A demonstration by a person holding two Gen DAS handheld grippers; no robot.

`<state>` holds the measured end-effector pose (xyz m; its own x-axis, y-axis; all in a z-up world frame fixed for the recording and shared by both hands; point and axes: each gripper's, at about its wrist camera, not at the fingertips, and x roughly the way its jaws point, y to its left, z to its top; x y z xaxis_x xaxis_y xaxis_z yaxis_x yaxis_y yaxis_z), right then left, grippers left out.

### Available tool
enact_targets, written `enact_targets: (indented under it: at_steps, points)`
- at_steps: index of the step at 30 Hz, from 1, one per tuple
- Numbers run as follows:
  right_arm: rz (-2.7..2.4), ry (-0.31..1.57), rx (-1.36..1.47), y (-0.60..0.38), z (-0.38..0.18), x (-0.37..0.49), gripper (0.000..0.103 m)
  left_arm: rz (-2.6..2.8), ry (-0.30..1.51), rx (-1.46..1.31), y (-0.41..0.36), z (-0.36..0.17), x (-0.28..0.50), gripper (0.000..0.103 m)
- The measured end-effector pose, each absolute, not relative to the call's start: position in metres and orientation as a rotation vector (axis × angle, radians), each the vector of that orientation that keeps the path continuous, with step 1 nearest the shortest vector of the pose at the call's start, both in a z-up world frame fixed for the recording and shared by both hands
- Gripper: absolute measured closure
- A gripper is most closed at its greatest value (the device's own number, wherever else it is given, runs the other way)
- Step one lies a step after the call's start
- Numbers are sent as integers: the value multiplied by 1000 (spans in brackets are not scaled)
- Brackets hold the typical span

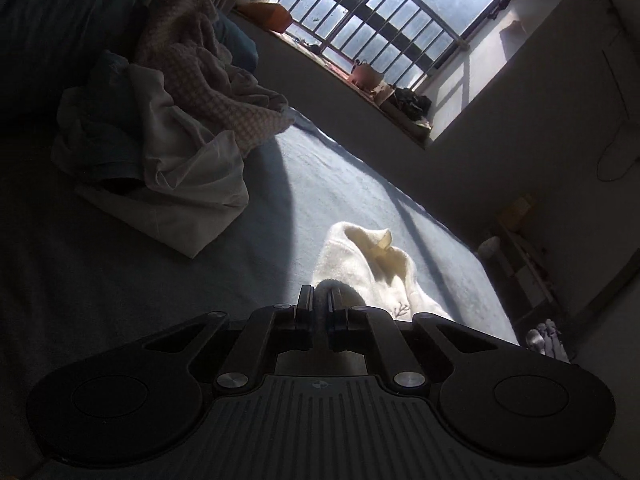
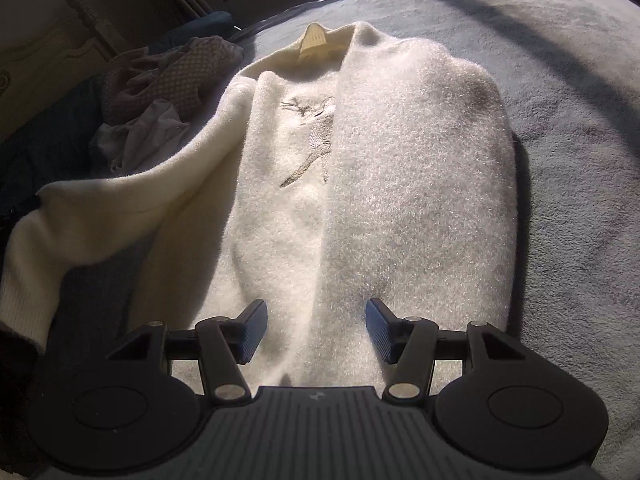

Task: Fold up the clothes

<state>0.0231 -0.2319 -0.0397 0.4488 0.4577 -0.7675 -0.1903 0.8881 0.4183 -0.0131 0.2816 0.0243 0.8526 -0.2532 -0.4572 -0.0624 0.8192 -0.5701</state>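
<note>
Cream sweater [image 2: 360, 168] spread flat on the grey-blue bed cover [image 2: 560, 80], right side already folded inward, left sleeve trailing near left, presumably next. Right gripper [image 2: 316, 330] poised open over the hem, nothing pinched. Left gripper [image 1: 318, 312] closed, seemingly empty. Unfolded pile [image 1: 168, 120] far left; barred window [image 1: 380, 12] beyond.

The left gripper [image 1: 320, 304] was matte black, with two narrow fingers [image 1: 306, 308] on angled black link arms pinned by round silver screws. Behind them sat a dark grey ribbed housing bearing a small round crosshair mark, flanked by two broad black rounded lobes, each with a shallow circular recess. The right gripper [image 2: 317, 330] had the same build, and its fingers [image 2: 253, 330] carried dark blue pads with a fine ribbed texture.
</note>
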Motion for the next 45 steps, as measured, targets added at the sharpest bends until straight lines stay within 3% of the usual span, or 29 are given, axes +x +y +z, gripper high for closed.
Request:
enact_targets:
  at_steps: [5,7,9,14,21,24,26,34,37,39,40,41,45]
  points:
    - [409,1033,288,-232,-40,24,45,119,352,-597,339,62,38,99]
    - [410,1035,287,-232,-41,24,45,227,355,-546,354,56,61,96]
    - [408,1040,288,-232,-43,25,45,310,397,-538,368,43,80,66]
    - [421,1040,285,-232,-45,27,41,358,437,-649,372,4,75,62]
    - [463,1012,80,-214,-40,11,39,0,531,-383,264,3,46,56]
    - [512,989,-86,-198,-44,-11,20,-188,596,-296,205,-3,35,50]
    - [533,972,-190,-191,-49,-31,16,-315,647,-257,168,-13,26,50]
    - [465,927,-400,-199,-61,-102,17,-571,763,-48,62,-57,-6,50]
    - [429,980,-356,-214,-67,-116,31,-608,797,-33,47,-68,-12,50]
    - [423,998,-251,-227,-64,-115,59,-612,810,-29,44,-72,-12,50]
    - [415,1001,-207,-232,-61,-114,66,-611,818,-35,41,-75,-12,50]
    - [409,997,-169,-238,-56,-112,84,-611,827,-40,39,-77,-12,50]
    - [344,903,5,-275,-9,-95,85,-604,860,-34,29,-86,-13,50]
